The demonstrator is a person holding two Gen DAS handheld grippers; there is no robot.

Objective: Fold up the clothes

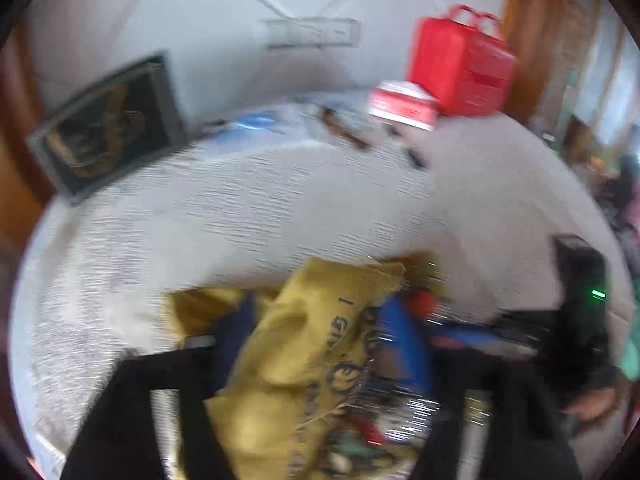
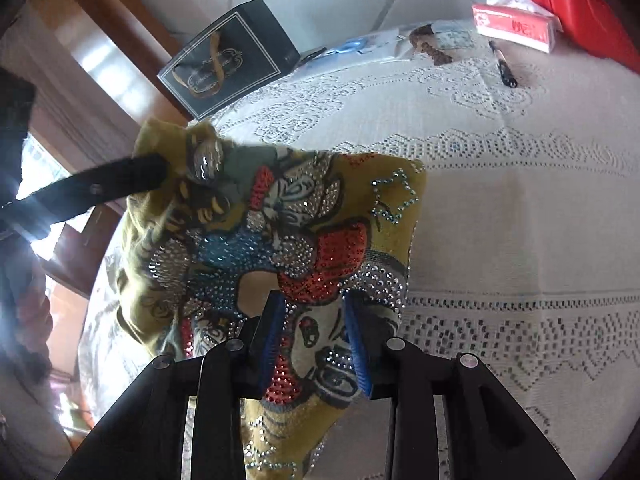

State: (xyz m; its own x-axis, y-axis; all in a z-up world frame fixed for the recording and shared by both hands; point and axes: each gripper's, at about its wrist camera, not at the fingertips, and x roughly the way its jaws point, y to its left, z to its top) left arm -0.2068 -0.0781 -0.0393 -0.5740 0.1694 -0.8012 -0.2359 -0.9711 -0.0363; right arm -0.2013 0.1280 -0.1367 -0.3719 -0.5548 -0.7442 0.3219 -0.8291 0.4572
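Right gripper (image 2: 316, 340) clamps the yellow shirt (image 2: 280, 240); left gripper (image 1: 320, 420) jaws apart around it. Heavy beaded cloth may slip onto the tablecloth (image 2: 500, 208).

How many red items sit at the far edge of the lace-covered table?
2. A large red bag with handles stands at the back right by the wall; a red-and-white tissue pack lies just in front of it. Others may be out of frame.

the garment (image 2: 304, 240) is soft mustard cloth, rough with glittering rhinestones – red, blue, silver. under it a white lace tablecloth (image 2: 500, 200), matt and openwork. the bag (image 2: 228, 60) looks like glossy dark paper, the door frame (image 2: 100, 92) polished wood.
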